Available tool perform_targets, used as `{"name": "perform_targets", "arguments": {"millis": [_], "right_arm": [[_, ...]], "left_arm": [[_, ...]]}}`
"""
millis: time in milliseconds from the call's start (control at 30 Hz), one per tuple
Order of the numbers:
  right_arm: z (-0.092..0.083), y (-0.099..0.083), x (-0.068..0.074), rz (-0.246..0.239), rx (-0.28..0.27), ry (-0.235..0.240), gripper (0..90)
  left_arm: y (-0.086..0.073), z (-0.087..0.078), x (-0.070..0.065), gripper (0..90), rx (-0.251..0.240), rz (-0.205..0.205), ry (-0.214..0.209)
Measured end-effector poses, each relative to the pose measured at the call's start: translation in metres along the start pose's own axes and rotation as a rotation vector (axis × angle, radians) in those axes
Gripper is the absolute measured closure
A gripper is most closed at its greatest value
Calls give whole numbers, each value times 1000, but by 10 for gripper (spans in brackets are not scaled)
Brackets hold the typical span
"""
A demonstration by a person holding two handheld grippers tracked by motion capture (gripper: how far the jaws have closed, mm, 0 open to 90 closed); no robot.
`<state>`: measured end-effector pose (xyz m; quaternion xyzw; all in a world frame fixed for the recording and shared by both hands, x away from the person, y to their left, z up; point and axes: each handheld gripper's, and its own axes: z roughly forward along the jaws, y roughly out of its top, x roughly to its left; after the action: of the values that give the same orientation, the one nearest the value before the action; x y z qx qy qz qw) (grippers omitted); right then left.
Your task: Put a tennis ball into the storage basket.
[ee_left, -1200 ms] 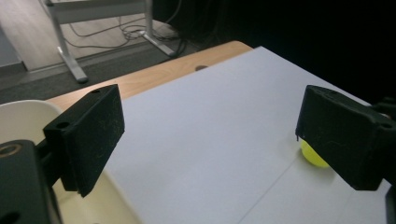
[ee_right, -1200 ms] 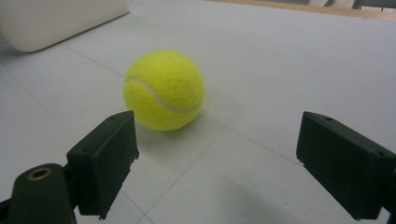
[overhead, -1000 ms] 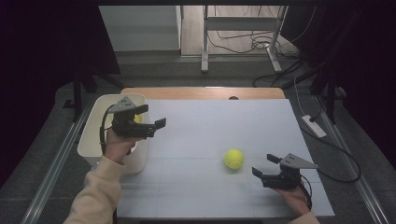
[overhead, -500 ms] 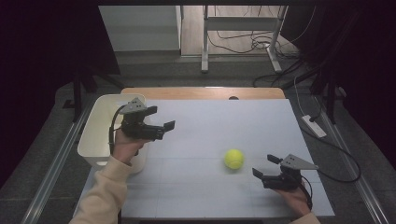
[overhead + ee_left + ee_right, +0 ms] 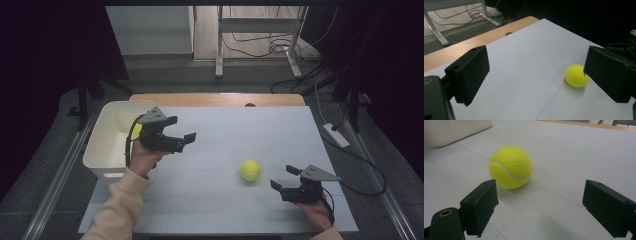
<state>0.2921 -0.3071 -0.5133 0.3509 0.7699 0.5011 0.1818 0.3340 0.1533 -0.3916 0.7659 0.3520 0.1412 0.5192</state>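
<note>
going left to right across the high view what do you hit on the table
white bin → left gripper → tennis ball → right gripper

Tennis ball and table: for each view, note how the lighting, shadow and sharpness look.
High view: white table lit, surroundings nearly black, tennis ball small but clear. Left gripper view: ball sharp with a soft shadow beneath, near jaws slightly soft. Right gripper view: ball crisp, felt texture visible, soft shadow in front.
</note>
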Motion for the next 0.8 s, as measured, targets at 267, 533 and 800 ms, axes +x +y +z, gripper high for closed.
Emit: {"name": "perform_targets", "arguments": {"millis": [267,533,800], "right_arm": [[3,0,0,4,5,-3,126],[2,0,1,8,-1,-5,126],[3,1,1,5,-2,-4,126]], "left_arm": [[-2,5,-6,70,31,17,-24],[-4,13,-9,68,44,17,-39],[-5,23,-18,67,52,32,-64]]}}
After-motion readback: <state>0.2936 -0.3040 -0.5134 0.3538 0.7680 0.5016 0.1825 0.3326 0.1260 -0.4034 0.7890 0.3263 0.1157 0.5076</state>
